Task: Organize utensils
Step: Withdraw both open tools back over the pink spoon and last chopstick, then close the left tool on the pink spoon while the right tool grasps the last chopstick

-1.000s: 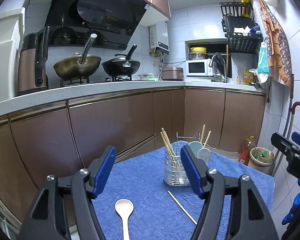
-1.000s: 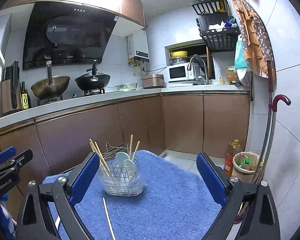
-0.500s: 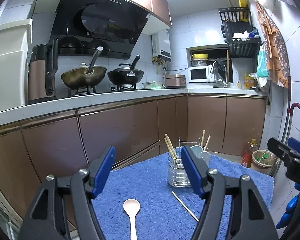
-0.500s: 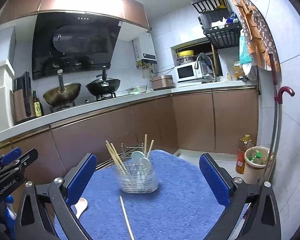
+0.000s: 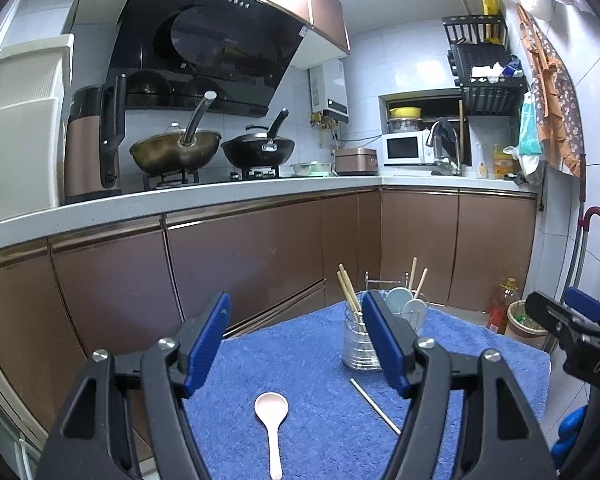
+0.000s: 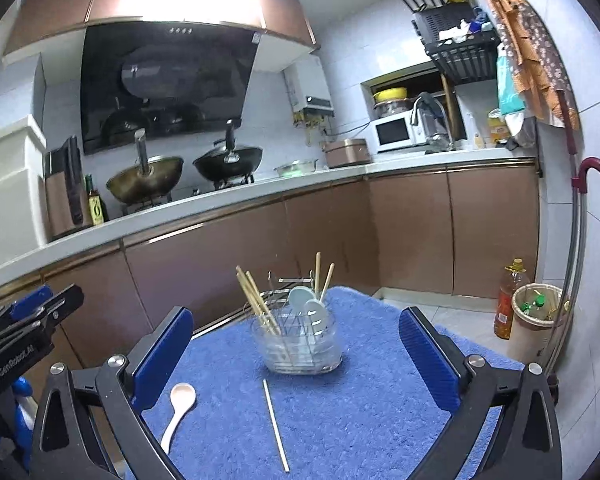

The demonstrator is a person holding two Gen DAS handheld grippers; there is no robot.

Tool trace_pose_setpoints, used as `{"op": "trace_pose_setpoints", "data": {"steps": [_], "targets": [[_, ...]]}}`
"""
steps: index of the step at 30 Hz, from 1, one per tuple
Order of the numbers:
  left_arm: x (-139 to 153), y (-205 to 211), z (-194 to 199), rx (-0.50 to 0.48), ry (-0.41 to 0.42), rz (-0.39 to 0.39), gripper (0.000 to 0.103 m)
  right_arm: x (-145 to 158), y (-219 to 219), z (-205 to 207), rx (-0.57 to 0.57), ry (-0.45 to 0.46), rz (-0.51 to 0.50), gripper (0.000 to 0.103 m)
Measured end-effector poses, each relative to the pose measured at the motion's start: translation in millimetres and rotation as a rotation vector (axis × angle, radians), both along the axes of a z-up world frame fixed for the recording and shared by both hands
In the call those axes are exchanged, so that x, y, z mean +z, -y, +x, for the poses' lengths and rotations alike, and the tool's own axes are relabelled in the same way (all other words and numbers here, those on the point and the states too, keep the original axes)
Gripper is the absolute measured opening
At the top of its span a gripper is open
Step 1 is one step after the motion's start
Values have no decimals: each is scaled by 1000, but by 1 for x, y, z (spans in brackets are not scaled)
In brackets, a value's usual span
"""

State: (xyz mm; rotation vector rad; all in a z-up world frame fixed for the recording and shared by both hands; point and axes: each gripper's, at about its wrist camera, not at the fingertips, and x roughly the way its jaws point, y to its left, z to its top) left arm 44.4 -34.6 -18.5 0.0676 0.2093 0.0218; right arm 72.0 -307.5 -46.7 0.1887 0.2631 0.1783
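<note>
Right wrist view, left gripper wide, empty, labelled "GenRobot.AI", right gripper wide, empty.

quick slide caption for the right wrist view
Open right tool faces a clear utensil holder on a blue towel, with a loose spoon and chopstick lying in front.

White-tiled walls — brown cabinets

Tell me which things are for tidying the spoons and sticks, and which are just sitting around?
For the job: pink spoon, loose chopstick, utensil holder, blue towel.

Just sitting around: woks, microwave, oil bottle, bin.
</note>
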Motion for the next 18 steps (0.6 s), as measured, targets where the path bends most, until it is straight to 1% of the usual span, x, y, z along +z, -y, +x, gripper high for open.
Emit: {"op": "trace_pose_setpoints", "data": {"steps": [3,8,13,18], "targets": [[-5,-3,4,7,-18,-11,67,-3,-6,7,0,-44,-32,103],[-13,-5,12,11,-49,-22,67,-12,-13,16,-2,-86,-83,103],[-24,-7,24,11,-94,-33,67,-21,-17,26,8,-120,-114,103],[-37,-8,39,11,-139,-36,66,-29,-18,36,12,-151,-117,103]]}}
